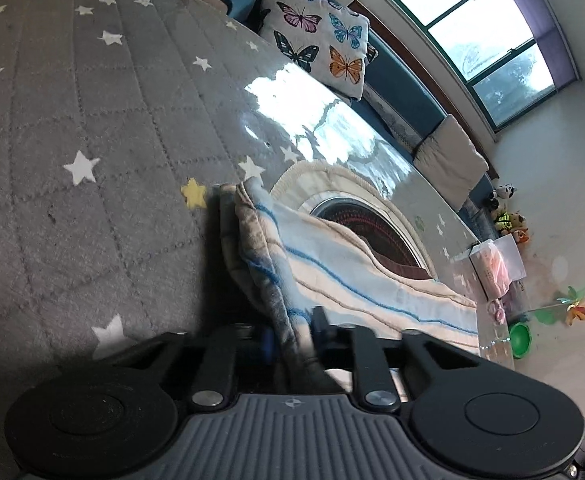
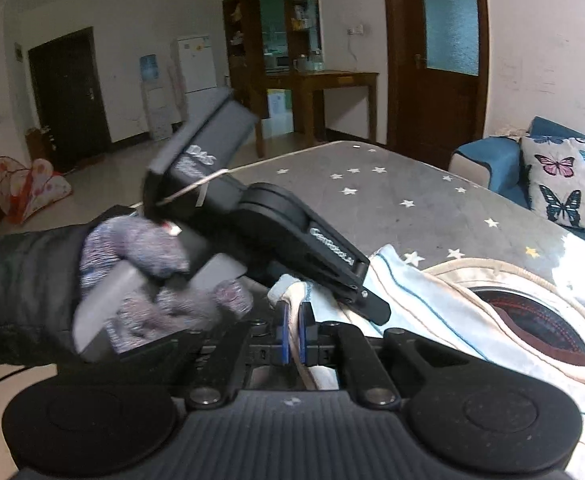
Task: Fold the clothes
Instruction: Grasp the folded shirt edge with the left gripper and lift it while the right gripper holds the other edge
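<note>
Both grippers, left (image 1: 292, 328) and right (image 2: 292, 336), clamped on striped garment (image 1: 352, 276) hem; lift evenly, keep edge taut

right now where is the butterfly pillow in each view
Left wrist: butterfly pillow sits top centre, on the blue sofa beyond the star blanket.
Right wrist: it is at the right edge, mid-height.
Shared landmark: the yellow star, left of centre, far right.
</note>
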Tool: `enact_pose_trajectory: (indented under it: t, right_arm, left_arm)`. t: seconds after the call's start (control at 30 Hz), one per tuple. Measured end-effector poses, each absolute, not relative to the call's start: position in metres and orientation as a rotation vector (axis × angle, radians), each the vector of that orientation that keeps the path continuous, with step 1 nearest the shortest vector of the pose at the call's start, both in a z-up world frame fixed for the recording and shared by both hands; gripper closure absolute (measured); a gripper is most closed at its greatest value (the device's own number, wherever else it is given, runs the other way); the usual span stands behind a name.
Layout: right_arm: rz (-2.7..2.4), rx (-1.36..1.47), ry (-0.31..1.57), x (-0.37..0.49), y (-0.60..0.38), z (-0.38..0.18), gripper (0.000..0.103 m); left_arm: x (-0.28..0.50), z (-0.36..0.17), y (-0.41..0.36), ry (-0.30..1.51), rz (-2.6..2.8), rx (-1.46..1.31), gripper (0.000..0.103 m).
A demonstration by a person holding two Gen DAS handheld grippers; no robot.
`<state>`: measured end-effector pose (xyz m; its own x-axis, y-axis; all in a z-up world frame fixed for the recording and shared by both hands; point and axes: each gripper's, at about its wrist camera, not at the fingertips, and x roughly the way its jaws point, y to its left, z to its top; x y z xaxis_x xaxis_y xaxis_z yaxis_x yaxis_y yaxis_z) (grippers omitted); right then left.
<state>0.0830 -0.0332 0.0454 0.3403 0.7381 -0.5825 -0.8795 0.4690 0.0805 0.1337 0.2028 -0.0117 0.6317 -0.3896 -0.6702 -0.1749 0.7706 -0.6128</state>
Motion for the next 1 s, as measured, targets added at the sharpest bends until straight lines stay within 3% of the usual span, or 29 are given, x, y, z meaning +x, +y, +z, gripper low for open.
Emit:
enact_pose_trajectory:
  t: [0.2,0.43,0.53,0.67,0.8,1.0]
  right_arm:
    - [1.056,-0.209,0.633,0.088,-0.068,0.046,0.092]
    - [0.719,-0.234,0.683,0.151,-0.117,0.018,0.086]
    - [0.607,-0.250,0.717,0.182,-0.121,-0.001,0.078]
    - [0.543,-0.224,0.740,0.207,-0.121,-0.021,0.076]
    - [0.506,-0.196,0.732,0.221,-0.123,-0.027,0.068]
    - [0.536,-0.230,0.740,0.216,-0.128,-0.024,0.064]
  left_arm:
    - [0.122,-0.009,0.205,0.885,-0.120,-0.699,0.092]
    - [0.117,0.010,0.197,0.853,-0.120,-0.708,0.092]
    - [0.119,0.023,0.192,0.836,-0.126,-0.708,0.092]
    - [0.123,0.039,0.182,0.822,-0.134,-0.700,0.092]
    - [0.130,0.048,0.172,0.822,-0.137,-0.696,0.092]
    - [0.139,0.065,0.155,0.814,-0.138,-0.696,0.092]
